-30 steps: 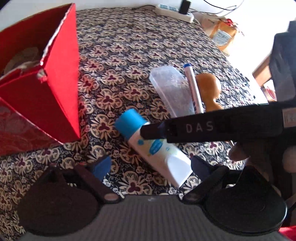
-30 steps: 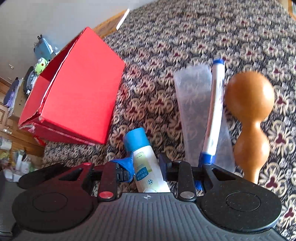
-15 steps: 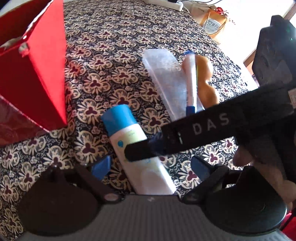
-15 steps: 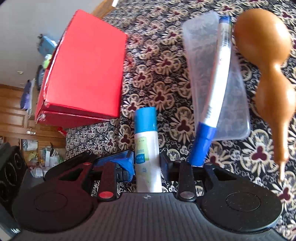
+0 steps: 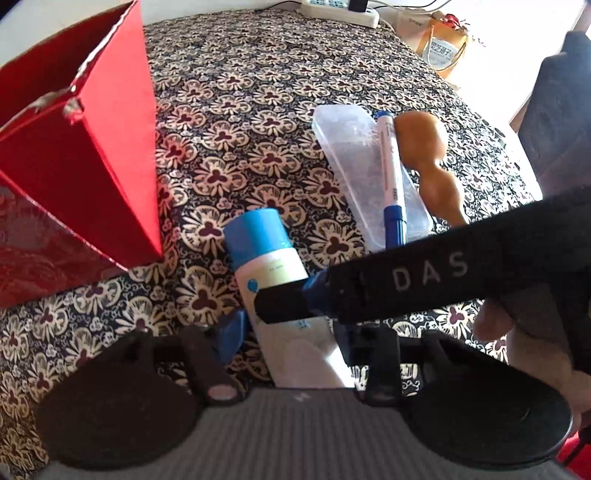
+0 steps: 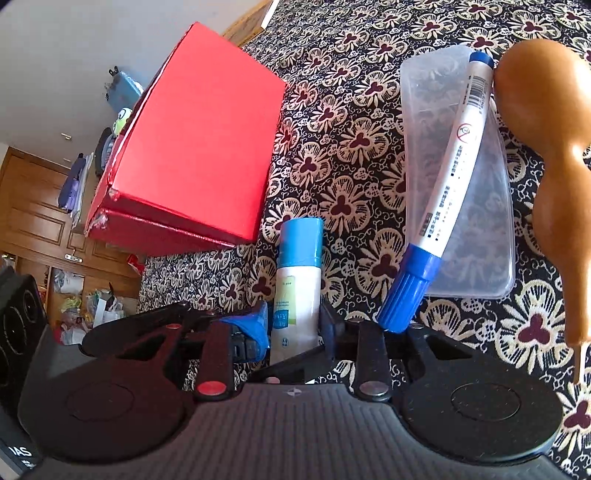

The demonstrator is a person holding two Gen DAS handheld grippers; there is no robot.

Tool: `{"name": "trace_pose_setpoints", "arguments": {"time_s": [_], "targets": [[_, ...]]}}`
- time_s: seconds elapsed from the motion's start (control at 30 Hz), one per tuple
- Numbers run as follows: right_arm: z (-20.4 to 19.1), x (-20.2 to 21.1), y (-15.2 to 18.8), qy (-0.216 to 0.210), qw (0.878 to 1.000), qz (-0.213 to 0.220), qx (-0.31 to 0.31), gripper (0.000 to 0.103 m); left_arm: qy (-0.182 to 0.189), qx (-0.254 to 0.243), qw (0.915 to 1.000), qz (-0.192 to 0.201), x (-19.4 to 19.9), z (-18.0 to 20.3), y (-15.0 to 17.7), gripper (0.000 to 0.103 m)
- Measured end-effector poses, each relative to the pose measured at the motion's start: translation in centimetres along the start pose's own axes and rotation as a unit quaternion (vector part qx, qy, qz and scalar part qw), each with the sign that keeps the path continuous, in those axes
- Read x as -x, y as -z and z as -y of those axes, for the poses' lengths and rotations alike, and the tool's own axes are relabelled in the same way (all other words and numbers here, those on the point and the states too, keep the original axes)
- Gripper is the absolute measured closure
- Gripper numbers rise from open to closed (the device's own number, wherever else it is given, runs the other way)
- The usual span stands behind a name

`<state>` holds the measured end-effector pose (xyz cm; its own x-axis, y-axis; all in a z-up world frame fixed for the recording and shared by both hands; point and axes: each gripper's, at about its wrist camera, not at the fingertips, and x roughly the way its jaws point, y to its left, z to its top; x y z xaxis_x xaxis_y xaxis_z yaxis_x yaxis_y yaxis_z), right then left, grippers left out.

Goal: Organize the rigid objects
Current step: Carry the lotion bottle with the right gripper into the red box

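A white tube with a blue cap (image 5: 275, 280) (image 6: 297, 284) lies on the patterned cloth. My right gripper (image 6: 295, 326) is shut on the tube; it crosses the left wrist view as a black bar (image 5: 424, 277). My left gripper (image 5: 291, 332) has closed in around the tube's flat end, its jaws close to both sides. A clear plastic case (image 5: 369, 170) (image 6: 458, 177), a blue-capped marker (image 5: 389, 173) (image 6: 443, 206) lying on it, and a brown gourd (image 5: 428, 162) (image 6: 546, 147) lie to the right.
A red open box (image 5: 85, 177) (image 6: 192, 147) stands to the left on the cloth. A power strip (image 5: 336, 9) and a yellow bag (image 5: 441, 46) are at the far edge. A dark chair (image 5: 557, 122) stands at the right.
My left gripper's jaws have closed in from wide open to the sides of the tube. The right gripper has stayed shut on the tube.
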<state>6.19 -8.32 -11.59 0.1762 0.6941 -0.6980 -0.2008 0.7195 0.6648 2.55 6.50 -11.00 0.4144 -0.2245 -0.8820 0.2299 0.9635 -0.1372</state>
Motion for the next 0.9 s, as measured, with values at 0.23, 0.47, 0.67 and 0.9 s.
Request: {"name": "trace_pose_setpoints", "arguments": {"time_s": [0.23, 0.47, 0.67, 0.9], "targets": [[-0.7, 1.3, 0.6, -0.034, 0.999, 0.024, 0.002, 0.097, 0.011, -0.004, 0.9998, 0.013, 1.7, 0.8, 0.4, 0.074], [-2.5, 3.0, -0.1, -0.027, 0.997, 0.076, 0.011, 0.097, 0.007, -0.03, 0.9982, 0.052, 3.7, 1.5, -1.1, 0.076], [-5.8, 4.7, -1.1, -0.018, 0.991, 0.129, 0.026, 0.097, 0.028, -0.056, 0.9938, 0.091, 6.6, 0.5, -2.3, 0.077], [-12.9, 6.3, -4.3, -0.016, 0.975, 0.198, 0.099, 0.097, 0.035, -0.106, 0.9778, 0.177, 13.5, -3.0, -5.5, 0.077]]}}
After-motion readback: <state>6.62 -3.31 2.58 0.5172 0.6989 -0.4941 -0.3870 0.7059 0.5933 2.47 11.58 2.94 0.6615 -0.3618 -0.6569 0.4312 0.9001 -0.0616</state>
